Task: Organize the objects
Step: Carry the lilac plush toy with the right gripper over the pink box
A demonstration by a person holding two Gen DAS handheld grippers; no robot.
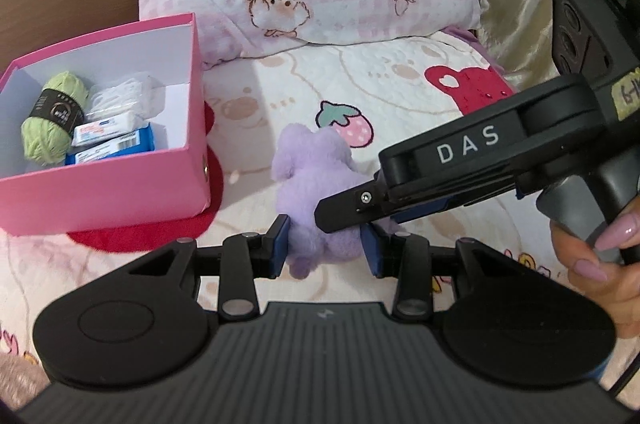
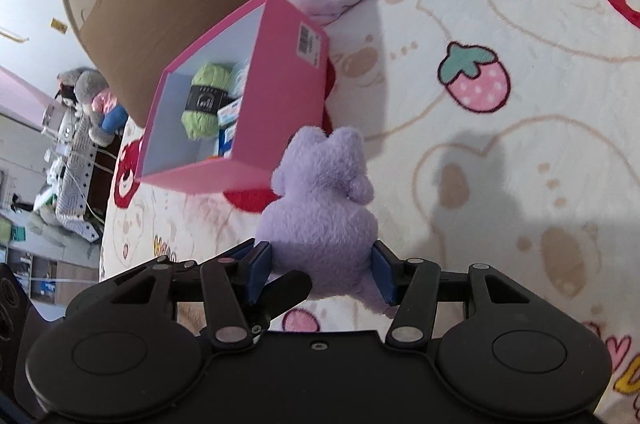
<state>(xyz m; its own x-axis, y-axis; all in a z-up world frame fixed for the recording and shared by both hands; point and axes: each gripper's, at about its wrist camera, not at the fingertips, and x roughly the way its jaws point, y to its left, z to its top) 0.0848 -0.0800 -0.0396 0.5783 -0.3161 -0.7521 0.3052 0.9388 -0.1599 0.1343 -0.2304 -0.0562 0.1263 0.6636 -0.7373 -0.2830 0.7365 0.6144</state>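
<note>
Fluffy lilac plush toy [image 2: 320, 208], smooth matt pink cardboard box [image 1: 108, 184], soft quilted cloth bedspread [image 2: 520, 152].

Your left gripper [image 1: 326, 246] was black with blue pads. Your right gripper [image 1: 352, 214] said "DAS" in white letters and had one silver screw. Your nails were painted pink.

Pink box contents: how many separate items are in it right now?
4 seen: green yarn ball at left, clear bag of white cord behind, and a white packet atop a blue packet in the pink box. More may be hidden.
</note>
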